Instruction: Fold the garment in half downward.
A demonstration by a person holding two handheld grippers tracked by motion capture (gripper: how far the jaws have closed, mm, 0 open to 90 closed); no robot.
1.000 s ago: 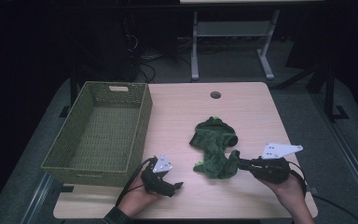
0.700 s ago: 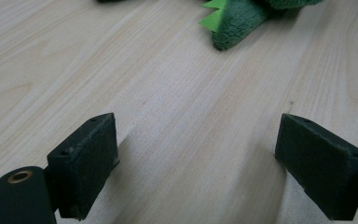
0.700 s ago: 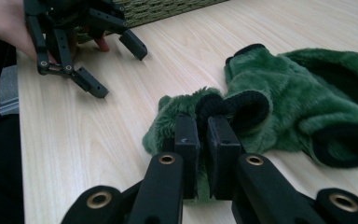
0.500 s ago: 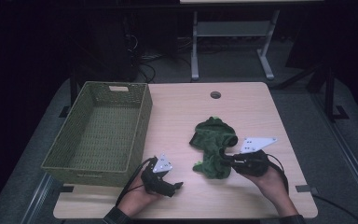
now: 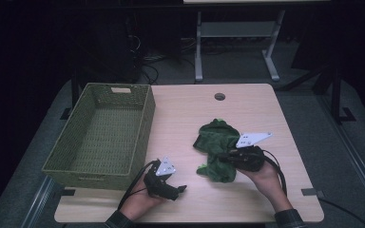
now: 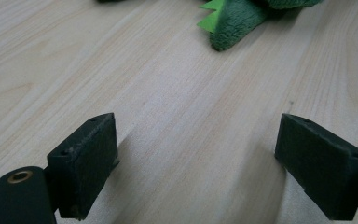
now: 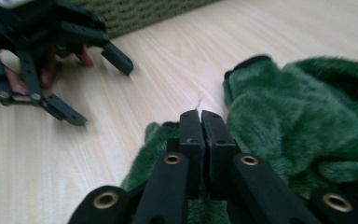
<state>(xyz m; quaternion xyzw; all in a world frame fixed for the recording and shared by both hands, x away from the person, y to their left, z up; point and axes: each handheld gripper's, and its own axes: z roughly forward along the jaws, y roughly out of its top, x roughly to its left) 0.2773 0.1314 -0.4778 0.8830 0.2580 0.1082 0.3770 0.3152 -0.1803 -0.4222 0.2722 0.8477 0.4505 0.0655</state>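
Bench (image 5: 247,109): pale wood-grain top, flat, rounded corners, small round cable hole nr far edge. Smooth, matte. Carries everything.

Basket (image 5: 140,142): olive-green woven wicker, rectangular, deep, walls flare out a bit, tight ribbed weave. Sits on bench's left part. Nothing inside, so if the plush is meant to go in, that's all still to do.

Plush (image 5: 216,142): dark green fuzzy fabric, soft, floppy, crumpled in a lumpy heap. Black trim at one edge and brighter green felt-like points at another, seen in left tool view (image 6: 237,18). Lies on bench right of centre, well apart from basket, not lifted. Pile looks thick and should squash easily under the pads.

Right tool (image 5: 223,155): black rigid jaws w/ brass-look pivots, grey three-cornered plate on top. Clenched: in right tool view (image 7: 201,114) the two pads meet flat over the plush (image 7: 307,126), no fur seen betw. them at the tips. Can't tell if any fabric is nipped lower down. Judgement: grab not secured yet, likely needs re-opening and a deeper bite.

Left tool (image 5: 180,188): same black build, blocky pads w/ rough faces. Released, jaws wide apart (image 6: 196,158), bare wood betw. them. Rests low at near edge, just by basket's near corner, plush tip ahead of it, not touching.

Overall: early stage. Plush on bench, basket unfilled, pick-up + carry left.
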